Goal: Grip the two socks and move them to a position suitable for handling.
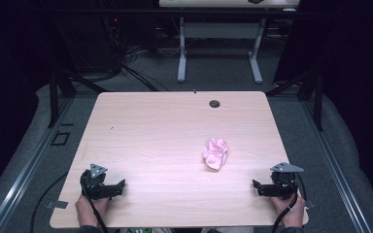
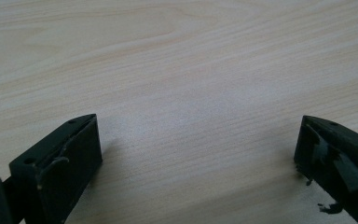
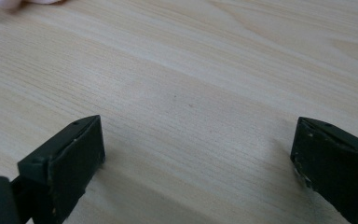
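A crumpled pink cloth point(image 1: 215, 153) lies on the light wooden table point(image 1: 175, 131), right of its middle. A sliver of the pink cloth point(image 3: 18, 2) touches the top left edge of the right gripper view. My left gripper point(image 1: 121, 186) rests near the front left corner, held by a hand, jaws wide apart over bare wood point(image 2: 198, 140). Near the front right corner my right gripper point(image 1: 255, 187) sits low over the wood, also open with nothing between its jaws point(image 3: 196, 140). Both grippers point inward toward the table's middle.
A round cable hole point(image 1: 214, 104) sits near the table's far edge. Beyond it stands the white frame of another desk point(image 1: 218, 53). Dark stands point(image 1: 58, 87) and cables flank the table on the grey floor.
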Motion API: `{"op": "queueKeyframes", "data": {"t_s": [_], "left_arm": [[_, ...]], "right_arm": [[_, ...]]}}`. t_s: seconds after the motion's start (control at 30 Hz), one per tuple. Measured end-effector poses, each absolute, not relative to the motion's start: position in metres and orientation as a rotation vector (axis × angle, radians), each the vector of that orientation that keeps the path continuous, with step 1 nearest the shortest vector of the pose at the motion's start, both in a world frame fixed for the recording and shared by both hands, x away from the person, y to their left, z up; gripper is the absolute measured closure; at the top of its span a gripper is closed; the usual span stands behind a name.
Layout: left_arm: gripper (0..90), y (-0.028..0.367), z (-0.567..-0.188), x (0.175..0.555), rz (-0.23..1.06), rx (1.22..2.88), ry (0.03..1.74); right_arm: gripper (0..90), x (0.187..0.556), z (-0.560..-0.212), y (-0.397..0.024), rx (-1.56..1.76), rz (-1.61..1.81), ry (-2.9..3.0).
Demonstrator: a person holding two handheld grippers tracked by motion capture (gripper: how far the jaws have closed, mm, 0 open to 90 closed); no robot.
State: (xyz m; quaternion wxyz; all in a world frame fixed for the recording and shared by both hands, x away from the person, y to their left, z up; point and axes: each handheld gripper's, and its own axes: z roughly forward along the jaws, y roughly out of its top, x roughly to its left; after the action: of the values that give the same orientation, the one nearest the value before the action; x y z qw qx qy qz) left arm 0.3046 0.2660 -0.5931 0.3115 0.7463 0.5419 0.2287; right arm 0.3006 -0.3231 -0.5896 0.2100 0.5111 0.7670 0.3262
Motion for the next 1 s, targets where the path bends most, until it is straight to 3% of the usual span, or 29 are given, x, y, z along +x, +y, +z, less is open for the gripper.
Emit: {"op": "queueKeyframes", "data": {"t_s": [0.67, 1.0], "left_arm": [[1.2, 0.266, -0.593, 0.305, 0.604, 1.966, 1.434], [1.2, 0.266, -0.593, 0.305, 0.604, 1.966, 1.434]], "right_arm": [[5.3, 0.304, -0.586, -0.321, 1.472, 0.875, 2.126], [7.9, 0.3, -0.553, -0.282, 1.377, 0.948, 2.172]]}}
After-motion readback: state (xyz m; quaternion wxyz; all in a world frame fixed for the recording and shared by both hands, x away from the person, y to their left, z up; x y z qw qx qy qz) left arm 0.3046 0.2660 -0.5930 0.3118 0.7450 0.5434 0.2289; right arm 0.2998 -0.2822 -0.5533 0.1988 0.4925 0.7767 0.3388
